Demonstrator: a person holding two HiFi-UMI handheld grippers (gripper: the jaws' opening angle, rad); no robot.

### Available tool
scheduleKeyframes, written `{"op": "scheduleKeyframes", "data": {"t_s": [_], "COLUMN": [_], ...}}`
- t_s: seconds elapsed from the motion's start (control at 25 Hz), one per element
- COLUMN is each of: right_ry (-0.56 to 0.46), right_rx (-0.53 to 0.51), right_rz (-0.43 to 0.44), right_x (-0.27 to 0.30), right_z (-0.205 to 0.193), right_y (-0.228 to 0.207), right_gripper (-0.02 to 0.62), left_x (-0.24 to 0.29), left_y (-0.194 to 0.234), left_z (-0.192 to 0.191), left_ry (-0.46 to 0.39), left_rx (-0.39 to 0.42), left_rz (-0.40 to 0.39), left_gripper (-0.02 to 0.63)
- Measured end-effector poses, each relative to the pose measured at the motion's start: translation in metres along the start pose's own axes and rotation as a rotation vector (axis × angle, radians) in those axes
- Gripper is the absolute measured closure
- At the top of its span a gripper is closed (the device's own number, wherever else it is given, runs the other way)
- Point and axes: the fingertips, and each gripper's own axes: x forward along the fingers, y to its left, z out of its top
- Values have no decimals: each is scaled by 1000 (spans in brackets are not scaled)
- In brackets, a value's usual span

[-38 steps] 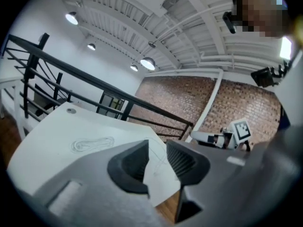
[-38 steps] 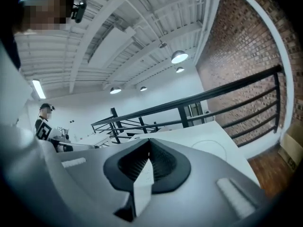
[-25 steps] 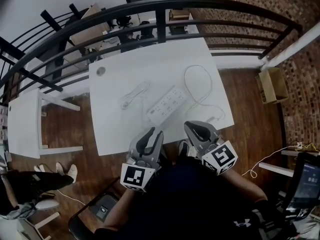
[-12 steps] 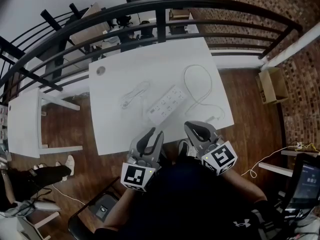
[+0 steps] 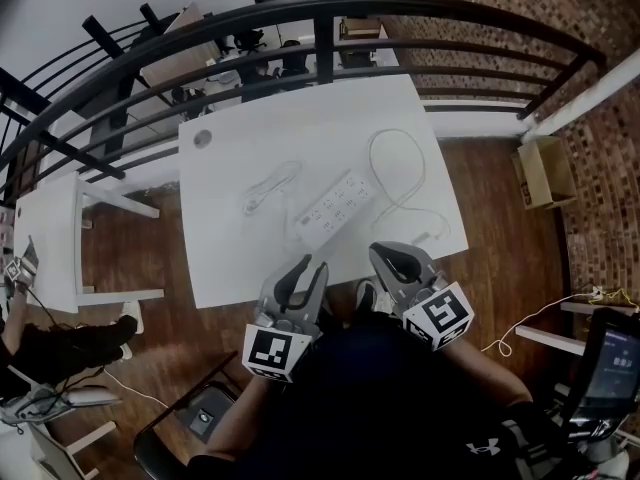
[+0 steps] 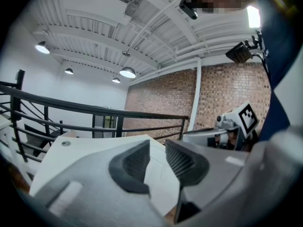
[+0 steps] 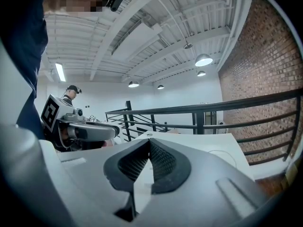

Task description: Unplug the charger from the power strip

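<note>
judging handling first: white rectangular plastic power strip [image 5: 335,208] lies flat near the middle of the white rectangular table [image 5: 300,118]. likely light, rigid and smooth-skinned, so it should slide or lift if a plug is pulled without pinning it. small white charger piece with thin white lead [image 5: 252,208] sits just left of the strip. whether its plug is seated in a socket at the strip's near-left end is too small to tell. best hold, by estimate: across the charger's hard body, not the soft lead, pulling straight up off the socket face.

strip's long axis runs diagonally, near-left to far-right in the head view. sockets face up. its own thin white looping cable [image 5: 405,168] leaves the far-right end.

left gripper [image 5: 311,266]: jaws spread, nothing between them. right gripper [image 5: 388,256]: jaws pressed together, empty. both hover at the table's near edge, well apart from the strip.
</note>
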Motion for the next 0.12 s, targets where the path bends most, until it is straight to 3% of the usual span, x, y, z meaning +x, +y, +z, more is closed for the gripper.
{"op": "scheduleKeyframes", "data": {"t_s": [0.12], "right_ry": [2], "right_rx": [6], "right_rz": [1], "right_x": [1], "right_z": [0], "right_y": [0], "right_gripper": [584], "left_x": [0], "left_y": [1], "left_z": [-2], "left_ry": [-2], "left_rx": [2], "left_rz": [2], "left_gripper": [502]}}
